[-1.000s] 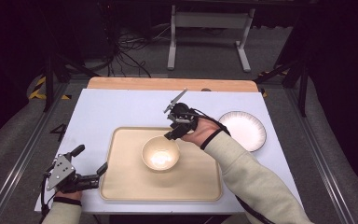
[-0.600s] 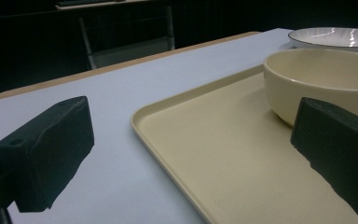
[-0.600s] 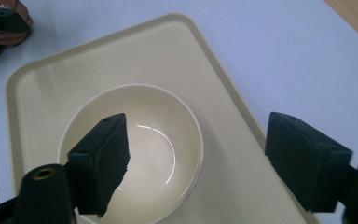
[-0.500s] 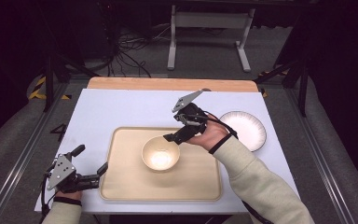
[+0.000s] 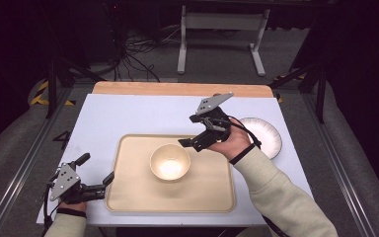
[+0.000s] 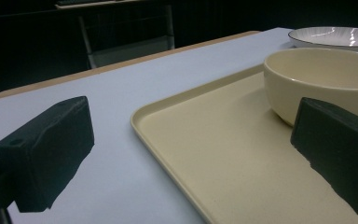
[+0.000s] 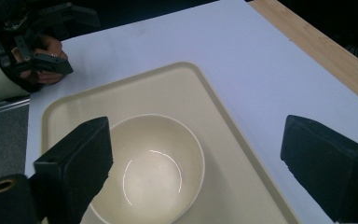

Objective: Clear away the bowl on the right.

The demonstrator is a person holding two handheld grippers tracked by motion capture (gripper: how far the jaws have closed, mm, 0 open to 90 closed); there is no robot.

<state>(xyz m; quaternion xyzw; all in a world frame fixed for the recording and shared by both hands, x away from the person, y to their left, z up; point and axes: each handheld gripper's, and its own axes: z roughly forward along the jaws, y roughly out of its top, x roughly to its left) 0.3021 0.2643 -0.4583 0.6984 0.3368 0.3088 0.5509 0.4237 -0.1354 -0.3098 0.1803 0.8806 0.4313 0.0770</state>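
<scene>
High view: plate (image 5: 265,136), perhaps empty, sits beside tray (image 5: 128,197), behind right gripper (image 5: 195,132).

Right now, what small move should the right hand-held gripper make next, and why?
Probably lower it onto the near rim of the bowl. The right hand-held gripper is open, above the tray, with one jaw over the bowl and the other outside it.

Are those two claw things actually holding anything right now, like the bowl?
No. The left gripper sits open by the tray corner, and the right gripper hangs open above the bowl. Nothing is between either pair of jaws.
</scene>
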